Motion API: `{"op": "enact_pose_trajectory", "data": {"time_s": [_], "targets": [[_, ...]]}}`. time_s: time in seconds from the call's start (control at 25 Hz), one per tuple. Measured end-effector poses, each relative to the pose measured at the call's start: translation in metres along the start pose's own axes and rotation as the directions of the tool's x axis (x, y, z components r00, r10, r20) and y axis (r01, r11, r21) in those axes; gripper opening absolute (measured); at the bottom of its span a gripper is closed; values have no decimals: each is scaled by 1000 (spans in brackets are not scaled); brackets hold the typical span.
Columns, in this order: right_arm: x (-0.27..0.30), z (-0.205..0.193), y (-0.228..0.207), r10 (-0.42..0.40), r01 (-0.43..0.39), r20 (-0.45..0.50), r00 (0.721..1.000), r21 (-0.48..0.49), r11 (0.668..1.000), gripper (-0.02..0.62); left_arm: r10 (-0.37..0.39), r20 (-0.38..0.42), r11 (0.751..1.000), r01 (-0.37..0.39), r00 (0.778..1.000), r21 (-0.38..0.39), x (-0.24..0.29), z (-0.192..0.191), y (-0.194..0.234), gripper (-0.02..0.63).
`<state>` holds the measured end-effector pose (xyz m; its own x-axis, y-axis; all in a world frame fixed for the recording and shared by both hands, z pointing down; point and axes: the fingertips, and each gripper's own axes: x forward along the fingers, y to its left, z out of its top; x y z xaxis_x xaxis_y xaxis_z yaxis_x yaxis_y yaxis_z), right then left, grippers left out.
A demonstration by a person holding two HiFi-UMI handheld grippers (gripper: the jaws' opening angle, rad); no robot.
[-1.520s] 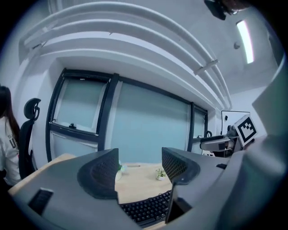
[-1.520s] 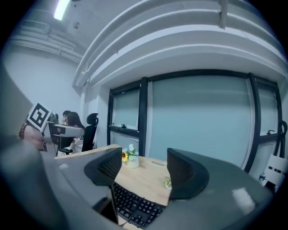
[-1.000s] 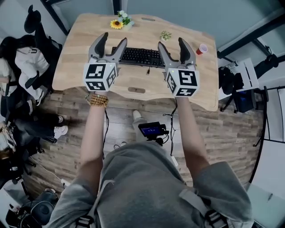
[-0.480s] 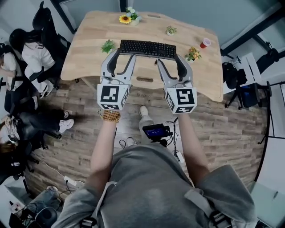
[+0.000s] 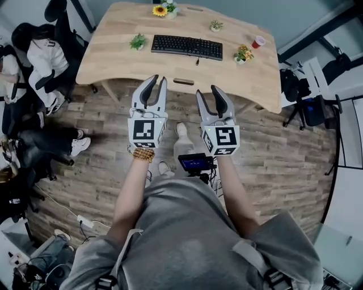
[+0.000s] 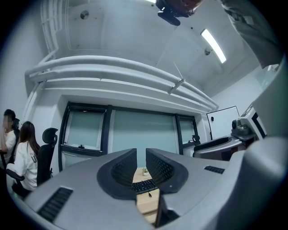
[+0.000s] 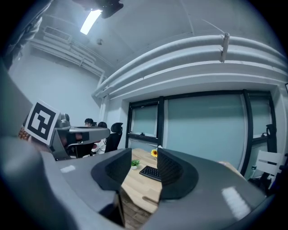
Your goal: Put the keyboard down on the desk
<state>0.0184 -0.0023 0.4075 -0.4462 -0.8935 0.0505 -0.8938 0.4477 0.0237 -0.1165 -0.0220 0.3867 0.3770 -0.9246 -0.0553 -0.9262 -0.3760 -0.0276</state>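
The black keyboard (image 5: 187, 46) lies flat on the far half of the wooden desk (image 5: 113, 62), its cable pointing toward the front edge. Both grippers hover over the floor, well short of the desk, and touch nothing. My left gripper (image 5: 157, 80) has just been closing; a narrow gap is left between its jaws, with nothing in it. My right gripper (image 5: 208, 92) has also been closing and stands wider, likewise empty. In the left gripper view the keyboard (image 6: 144, 185) shows far off through the left gripper (image 6: 141, 155). In the right gripper view the keyboard (image 7: 150, 172) lies beyond the right gripper (image 7: 143, 157).
On the desk stand a sunflower pot (image 5: 160, 9), small green plants (image 5: 138, 41) (image 5: 215, 25), a flower pot (image 5: 244, 54) and a red cup (image 5: 259, 42). People sit on chairs (image 5: 39, 56) at the left. A small screen on a stand (image 5: 195, 163) is below the grippers.
Both grippers have pulled back from the keyboard's ends to over the floor near the person. Their jaws have narrowed, the left more. The keyboard stays on the desk.
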Motion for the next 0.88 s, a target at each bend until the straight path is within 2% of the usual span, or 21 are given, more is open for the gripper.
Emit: {"op": "enact_pose_trajectory", "data": {"time_s": [0.44,0.64,0.88], "targets": [[-43,-42,23,-16,19,-61,998,42,999,143,12,-57,1000,-14,998,-26,-54,-36,-11,18],[-50,-55,25,-22,24,-100,995,19,1000,99,-11,-95,1000,9,995,-27,-61,-51,-21,9],[-55,-63,26,-30,32,-122,992,19,999,90,-10,-121,1000,7,993,-24,-63,-58,-23,9]]}}
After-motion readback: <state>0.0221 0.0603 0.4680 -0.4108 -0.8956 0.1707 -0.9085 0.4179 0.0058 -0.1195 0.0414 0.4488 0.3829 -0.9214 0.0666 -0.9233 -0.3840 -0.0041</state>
